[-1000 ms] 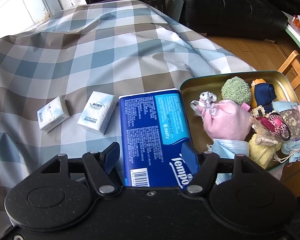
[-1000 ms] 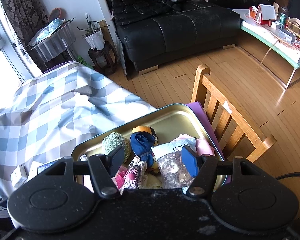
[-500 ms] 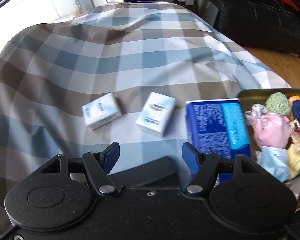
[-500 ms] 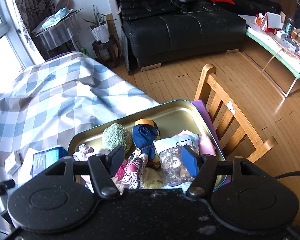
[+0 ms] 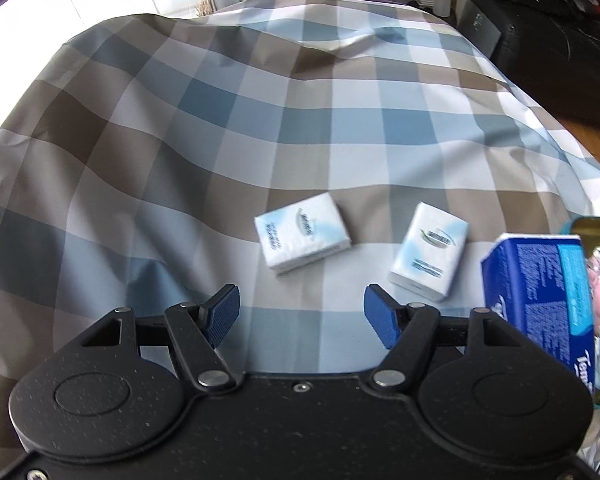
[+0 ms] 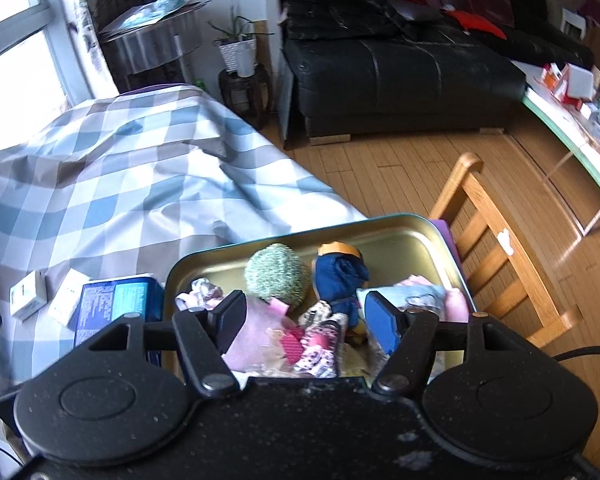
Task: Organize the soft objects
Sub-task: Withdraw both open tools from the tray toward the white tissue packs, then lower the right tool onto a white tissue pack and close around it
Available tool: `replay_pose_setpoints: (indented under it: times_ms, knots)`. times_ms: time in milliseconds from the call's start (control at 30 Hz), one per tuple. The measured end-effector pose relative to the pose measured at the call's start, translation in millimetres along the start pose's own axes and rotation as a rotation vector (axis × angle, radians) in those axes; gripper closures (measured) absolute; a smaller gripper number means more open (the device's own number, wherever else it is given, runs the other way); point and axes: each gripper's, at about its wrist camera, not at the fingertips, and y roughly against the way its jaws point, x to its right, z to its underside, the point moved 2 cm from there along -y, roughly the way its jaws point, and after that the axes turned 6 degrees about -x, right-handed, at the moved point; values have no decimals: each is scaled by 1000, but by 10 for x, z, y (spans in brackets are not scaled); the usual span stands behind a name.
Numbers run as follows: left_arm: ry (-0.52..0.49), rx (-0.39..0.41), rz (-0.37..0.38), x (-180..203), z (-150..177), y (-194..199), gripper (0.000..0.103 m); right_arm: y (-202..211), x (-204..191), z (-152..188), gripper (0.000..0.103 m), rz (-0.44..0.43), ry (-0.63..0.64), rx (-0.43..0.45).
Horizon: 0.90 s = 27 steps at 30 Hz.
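Two small white tissue packs lie on the checked cloth: one (image 5: 302, 238) just ahead of my left gripper (image 5: 302, 316), the other (image 5: 430, 256) to its right. A big blue tissue pack (image 5: 540, 300) lies at the right, beside the gold tray (image 6: 380, 236). The left gripper is open and empty. My right gripper (image 6: 304, 320) is open and empty above the tray, which holds a green knitted ball (image 6: 276, 276), a navy pouch (image 6: 340, 280), a pink pouch (image 6: 256, 340) and several other soft items. The blue pack (image 6: 112, 312) and both white packs also show left of the tray.
The checked cloth (image 5: 260, 120) covers the whole table. A wooden chair (image 6: 500, 252) stands right of the tray over a wood floor. A black sofa (image 6: 400, 72) and a plant on a stool (image 6: 240, 52) stand behind.
My left gripper has swung left, away from the blue pack and tray, and now faces the two white packs. The right gripper has drifted slightly over the tray.
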Motion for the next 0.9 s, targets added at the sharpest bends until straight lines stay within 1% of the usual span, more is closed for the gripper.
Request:
replay_pose_setpoints:
  times_ms: [233,400,500,600,733,833,900]
  knots:
    - [24,3,1,-205,-201,-167,37,-27,-250,-2,37,-10,69,17]
    - [74,-13,60,-319,-260,-337,37,-68,-521,9,35,-23,140,34]
    - [93,-34,79,-371,-245,-454,37,-93,-691,37,35,-36,186,42]
    - [125,-50,88,-446,-262,-520,37,-127,-871,60,35,-67,228,44]
    - [171,-44,113,-540,-322,-508,37,-133,-1124,89,34,-109,292,66]
    - [184,-34,106,-580,-348,-503,35,-87,-1325,117,31,-137,356,104]
    - [190,-37,108,-599,-356,-517,34,-64,-1468,130,27,-168,396,124]
